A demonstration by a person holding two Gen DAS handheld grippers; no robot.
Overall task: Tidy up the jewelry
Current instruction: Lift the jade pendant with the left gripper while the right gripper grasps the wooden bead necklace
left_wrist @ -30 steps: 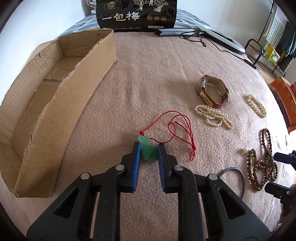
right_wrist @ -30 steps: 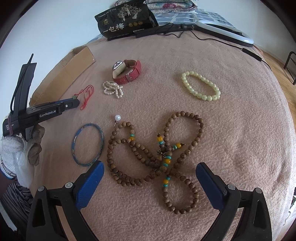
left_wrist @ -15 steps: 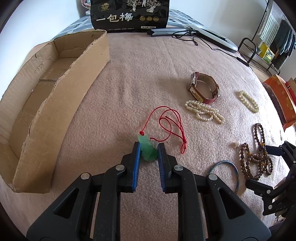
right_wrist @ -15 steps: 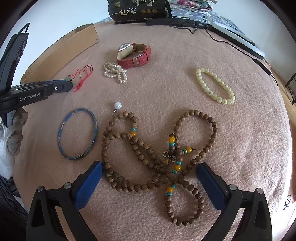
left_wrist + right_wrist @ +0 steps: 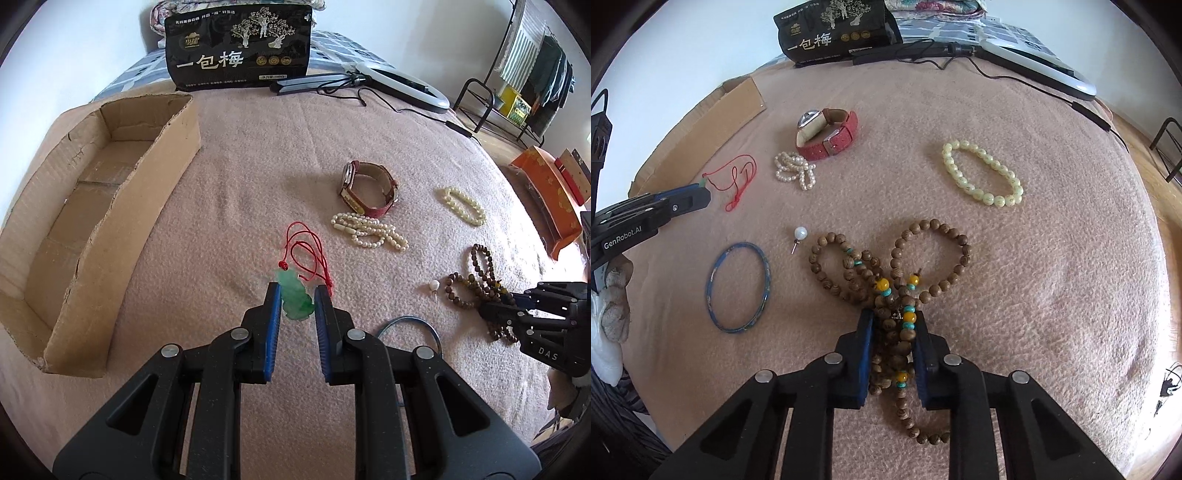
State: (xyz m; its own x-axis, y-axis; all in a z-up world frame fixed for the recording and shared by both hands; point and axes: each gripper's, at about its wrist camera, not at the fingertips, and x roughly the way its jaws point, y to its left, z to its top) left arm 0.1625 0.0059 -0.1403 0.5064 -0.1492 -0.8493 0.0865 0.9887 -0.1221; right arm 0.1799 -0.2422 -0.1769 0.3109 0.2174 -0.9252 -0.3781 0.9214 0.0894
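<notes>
My left gripper (image 5: 295, 301) is shut on a green jade pendant (image 5: 294, 297) whose red cord (image 5: 308, 254) trails over the pink blanket. My right gripper (image 5: 893, 325) is shut on the bunched middle of a long wooden bead necklace (image 5: 897, 280), its loops spread out beyond the fingers. The open cardboard box (image 5: 92, 206) lies to the left in the left wrist view. The left gripper also shows in the right wrist view (image 5: 701, 197), with the cord (image 5: 738, 177) in front of it.
On the blanket lie a red-strap watch (image 5: 827, 136), a pearl strand (image 5: 794, 171), a pale yellow bead bracelet (image 5: 982, 173), a blue bangle (image 5: 738, 286) and a pearl pin (image 5: 799, 234). A black snack bag (image 5: 238, 48) and a corded hair straightener (image 5: 314, 82) are at the far edge.
My right gripper has moved forward and closed on the wooden bead necklace, bunching its strands. My left gripper has lifted slightly with the pendant, dragging the red cord.
</notes>
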